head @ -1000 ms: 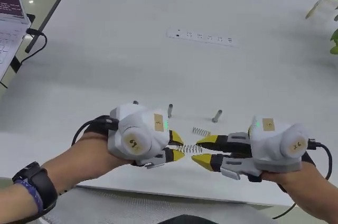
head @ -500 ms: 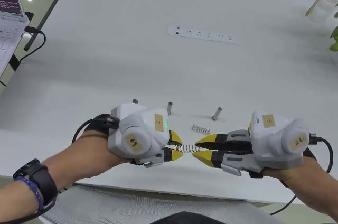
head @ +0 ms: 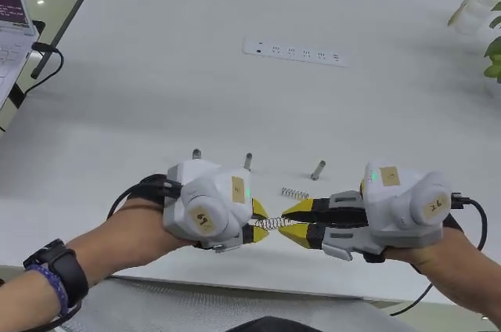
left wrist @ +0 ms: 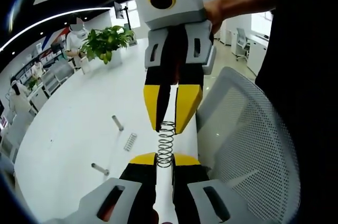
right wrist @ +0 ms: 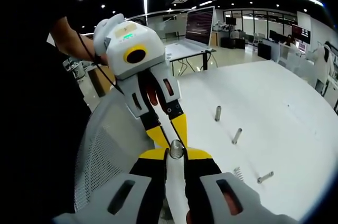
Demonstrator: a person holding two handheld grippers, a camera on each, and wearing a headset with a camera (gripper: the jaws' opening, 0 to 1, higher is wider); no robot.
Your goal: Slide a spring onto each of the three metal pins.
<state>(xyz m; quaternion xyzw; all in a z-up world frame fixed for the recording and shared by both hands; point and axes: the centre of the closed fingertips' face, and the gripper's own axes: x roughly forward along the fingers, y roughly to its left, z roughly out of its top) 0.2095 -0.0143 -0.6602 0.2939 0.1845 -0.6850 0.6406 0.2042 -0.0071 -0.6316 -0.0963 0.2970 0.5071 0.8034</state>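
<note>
Spring point(head: 272, 223): thin silver coil, held level above the counter's point(head: 196, 89) near edge. One end is pinched by the left hand-held gripper point(head: 259, 221), the other by the right hand-held gripper point(head: 291, 221), whose jaws were spread a second ago. Loose spring point(head: 294, 193) lies near three metal pins point(head: 248, 161). Sticker writing on the grippers is illegible.

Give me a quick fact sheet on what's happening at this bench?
Held item: spring, spanning the gap between the two grippers
Left gripper: jaws shut on one end of it
Right gripper: jaws shut on the other end
Metal pins: three, all bare, on the white table
Spare spring: lying loose near the pins
Also there: power strip, farther back
</note>
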